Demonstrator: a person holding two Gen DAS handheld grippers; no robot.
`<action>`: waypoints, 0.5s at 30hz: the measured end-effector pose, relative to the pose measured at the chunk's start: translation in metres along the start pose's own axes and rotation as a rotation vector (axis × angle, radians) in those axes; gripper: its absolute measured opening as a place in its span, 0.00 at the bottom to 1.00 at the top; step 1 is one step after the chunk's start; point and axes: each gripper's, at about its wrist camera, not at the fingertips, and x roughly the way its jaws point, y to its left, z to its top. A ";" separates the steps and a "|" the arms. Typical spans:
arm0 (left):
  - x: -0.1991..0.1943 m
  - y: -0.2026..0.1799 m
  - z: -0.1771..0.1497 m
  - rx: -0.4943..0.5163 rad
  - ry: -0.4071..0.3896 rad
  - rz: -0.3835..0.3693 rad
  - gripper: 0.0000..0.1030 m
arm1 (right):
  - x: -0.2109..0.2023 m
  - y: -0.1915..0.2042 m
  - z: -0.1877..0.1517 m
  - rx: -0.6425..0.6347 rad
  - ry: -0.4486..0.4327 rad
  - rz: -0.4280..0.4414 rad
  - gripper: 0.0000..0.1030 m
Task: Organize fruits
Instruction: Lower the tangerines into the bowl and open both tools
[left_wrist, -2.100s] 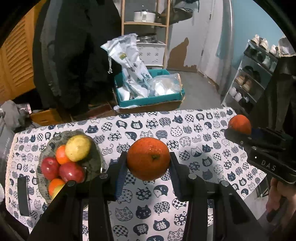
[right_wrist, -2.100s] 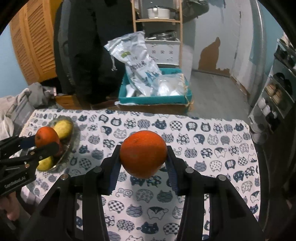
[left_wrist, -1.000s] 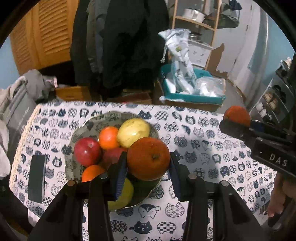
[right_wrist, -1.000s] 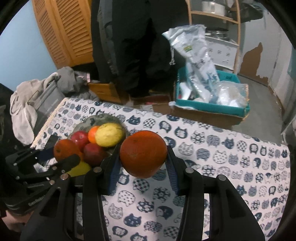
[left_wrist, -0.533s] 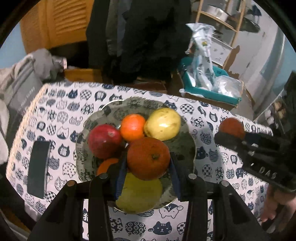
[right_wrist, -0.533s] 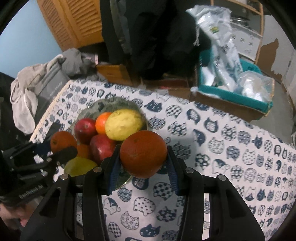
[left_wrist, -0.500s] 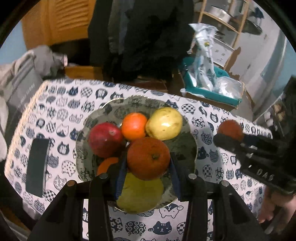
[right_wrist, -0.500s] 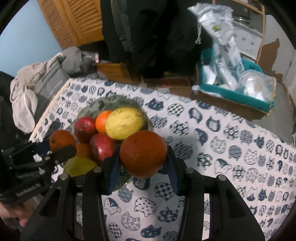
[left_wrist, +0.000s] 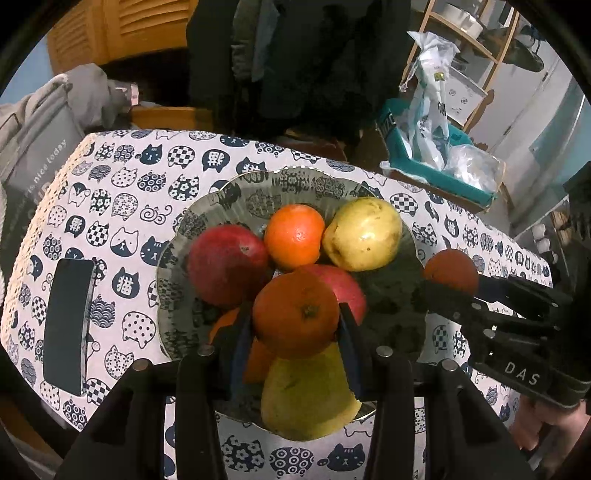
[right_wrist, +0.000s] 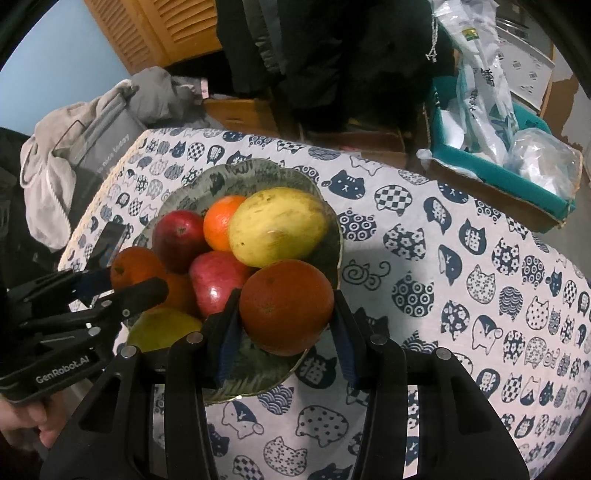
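Over the bowl (left_wrist: 173, 258), the left gripper (left_wrist: 296, 319) clamps an orange (left_wrist: 296, 312) above the piled fruit. Over the bowl's near rim, the right gripper (right_wrist: 286, 314) pinches another orange (right_wrist: 286, 306); released there it would probably roll off.

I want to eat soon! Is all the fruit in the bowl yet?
Nearly. The bowl already holds apples, pears and small oranges. The left claw grips one orange above them, and the right claw grips another orange over the rim. Both still need dropping in.
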 end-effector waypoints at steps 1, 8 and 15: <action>0.001 -0.001 0.000 0.003 0.002 0.002 0.43 | 0.001 0.001 0.000 0.000 0.003 0.002 0.44; -0.008 0.007 0.001 -0.002 -0.035 0.028 0.65 | 0.006 0.005 0.004 0.000 0.017 0.028 0.44; -0.018 0.019 0.001 -0.032 -0.044 0.042 0.65 | 0.010 0.012 0.005 0.005 0.035 0.066 0.55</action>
